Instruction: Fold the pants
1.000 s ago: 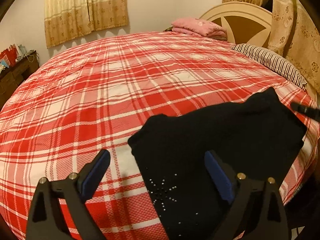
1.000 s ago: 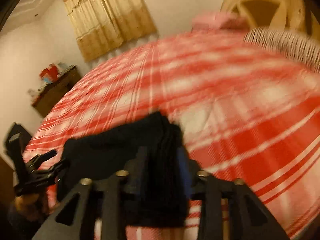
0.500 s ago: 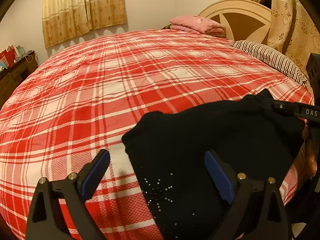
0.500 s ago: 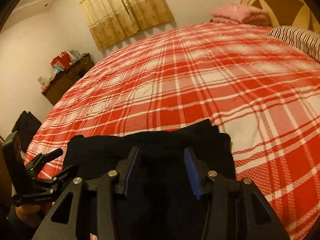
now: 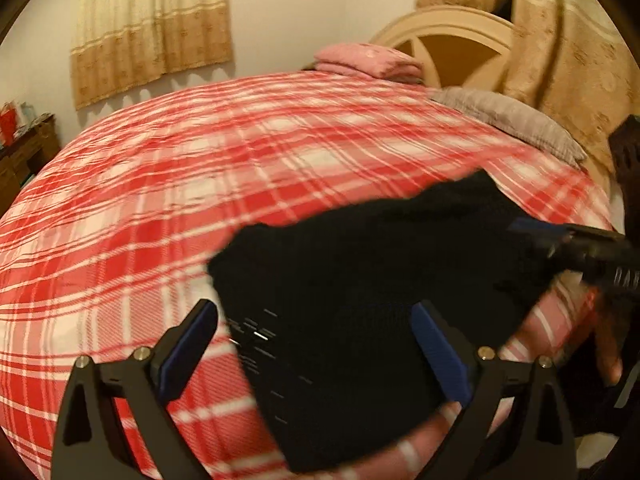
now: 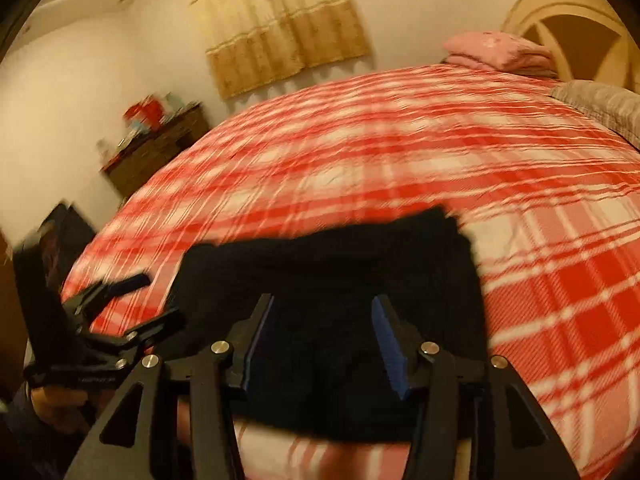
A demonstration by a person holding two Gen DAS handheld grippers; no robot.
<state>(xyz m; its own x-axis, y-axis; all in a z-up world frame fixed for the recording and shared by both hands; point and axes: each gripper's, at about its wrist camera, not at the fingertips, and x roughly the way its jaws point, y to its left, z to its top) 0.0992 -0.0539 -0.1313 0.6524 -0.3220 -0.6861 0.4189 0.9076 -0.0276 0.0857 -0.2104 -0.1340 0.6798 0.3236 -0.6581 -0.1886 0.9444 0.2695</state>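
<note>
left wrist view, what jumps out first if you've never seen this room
A big bed in a red and white plaid cover fills the frame. A folded black pair of pants lies at its near edge. A folded pink blanket sits at the far end by the cream headboard.

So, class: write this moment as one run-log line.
stage: folded black pants lying on plaid bed | left gripper: open, empty | right gripper: jaws opening, pants released
</note>
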